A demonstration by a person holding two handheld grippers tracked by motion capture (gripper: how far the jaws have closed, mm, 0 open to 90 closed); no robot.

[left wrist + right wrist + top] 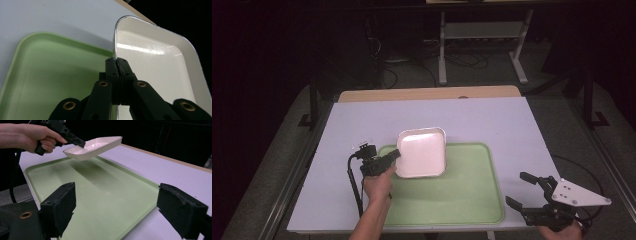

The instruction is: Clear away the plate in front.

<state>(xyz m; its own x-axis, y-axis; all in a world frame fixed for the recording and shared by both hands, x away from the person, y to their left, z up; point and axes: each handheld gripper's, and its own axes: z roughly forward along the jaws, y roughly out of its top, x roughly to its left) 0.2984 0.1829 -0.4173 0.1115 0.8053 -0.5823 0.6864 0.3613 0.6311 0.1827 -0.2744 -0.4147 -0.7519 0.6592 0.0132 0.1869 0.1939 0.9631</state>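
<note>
White dish [422, 152] — rim pinched by left tongs [117, 65] | right tongs [116, 212] gaping, empty

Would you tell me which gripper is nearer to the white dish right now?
Left. The left gripper is clamped on the rim of the white dish, holding it above the green tray. The right gripper sits open, off the tray's right edge.

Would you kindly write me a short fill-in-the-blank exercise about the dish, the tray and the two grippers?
1. The left gripper is shut on the rim of the white ____.
2. The white dish is held in the air above a tray whose colour is ____.
3. The right gripper holds nothing, and its jaws stand ____.

Missing words: dish; green; open
</note>
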